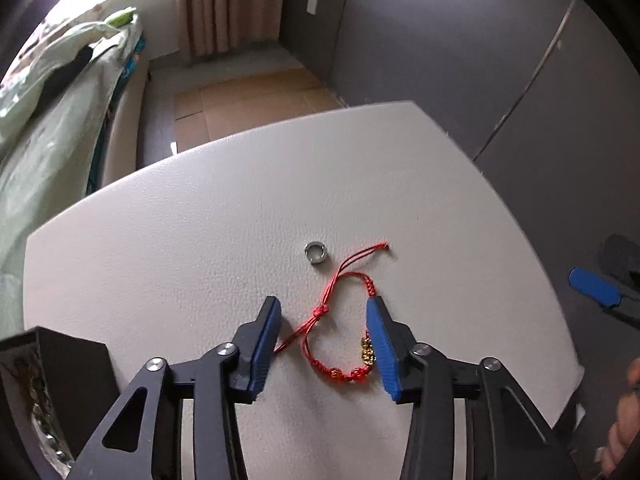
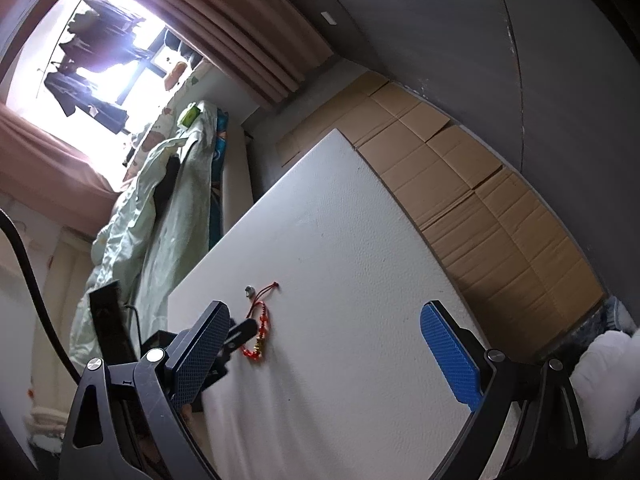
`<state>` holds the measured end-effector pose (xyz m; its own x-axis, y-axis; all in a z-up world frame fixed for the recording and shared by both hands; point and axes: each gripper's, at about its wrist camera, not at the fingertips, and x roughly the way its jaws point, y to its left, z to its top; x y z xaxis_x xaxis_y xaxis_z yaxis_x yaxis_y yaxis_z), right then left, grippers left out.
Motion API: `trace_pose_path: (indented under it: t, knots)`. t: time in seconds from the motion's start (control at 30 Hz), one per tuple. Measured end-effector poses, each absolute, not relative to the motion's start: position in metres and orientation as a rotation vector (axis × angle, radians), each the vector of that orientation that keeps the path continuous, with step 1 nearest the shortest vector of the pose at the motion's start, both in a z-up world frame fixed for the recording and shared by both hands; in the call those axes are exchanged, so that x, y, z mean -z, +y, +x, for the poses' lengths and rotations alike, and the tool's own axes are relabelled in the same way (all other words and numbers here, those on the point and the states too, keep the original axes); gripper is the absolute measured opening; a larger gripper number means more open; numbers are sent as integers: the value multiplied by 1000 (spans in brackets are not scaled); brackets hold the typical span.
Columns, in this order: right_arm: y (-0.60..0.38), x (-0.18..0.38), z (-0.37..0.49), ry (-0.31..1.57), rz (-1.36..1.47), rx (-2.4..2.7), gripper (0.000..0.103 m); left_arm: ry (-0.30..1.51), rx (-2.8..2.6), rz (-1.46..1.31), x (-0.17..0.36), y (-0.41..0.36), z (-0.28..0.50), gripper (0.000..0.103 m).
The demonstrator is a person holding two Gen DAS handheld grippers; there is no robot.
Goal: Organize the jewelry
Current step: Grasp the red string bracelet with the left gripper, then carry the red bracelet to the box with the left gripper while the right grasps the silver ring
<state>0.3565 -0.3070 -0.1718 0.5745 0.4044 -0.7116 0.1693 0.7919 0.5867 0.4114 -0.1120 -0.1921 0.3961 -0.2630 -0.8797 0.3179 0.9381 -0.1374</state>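
A red cord bracelet (image 1: 344, 376) with red and gold beads lies flat on the white table (image 1: 180, 240). My left gripper (image 1: 323, 306) is low over it, its blue pads either side of the loop and a gap still between them. The right pad covers the gold beads. The cord's tail runs under the left pad. A small silver ring (image 1: 316, 254) lies just beyond the fingertips. In the right wrist view my right gripper (image 2: 326, 312) stands wide open above the table (image 2: 360, 240) with nothing in it, and the bracelet (image 2: 258, 336) and ring (image 2: 250, 291) lie to its left.
An open black box (image 1: 52, 380) with jewelry inside stands at the table's near left corner. Flattened cardboard (image 2: 480, 200) covers the floor beyond the table. A bed with a pale green quilt (image 1: 48, 128) runs along the left. A hand (image 1: 624, 412) shows at the right edge.
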Motion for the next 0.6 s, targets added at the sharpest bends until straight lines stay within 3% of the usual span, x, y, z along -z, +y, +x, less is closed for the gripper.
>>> trace_pose_path:
  t: [0.03,0.13,0.2,0.5,0.6]
  knots:
    - [-306,172,358,969,666,-152,97,1091,374,60,192,-113,410,42]
    - [-303,173,360,973,658,-154,97,1098,383,71,194,-113,407,13]
    - [-301,174,361,975,651,-155,97,1080,385,113,193,-114,403,8]
    - [-279,175,369,985,579,-197,96,1044,410,-38,173,-89,394,4]
    - [-268,175,376,991,539,-220,83,1014,410,-77,163,-85,393,4]
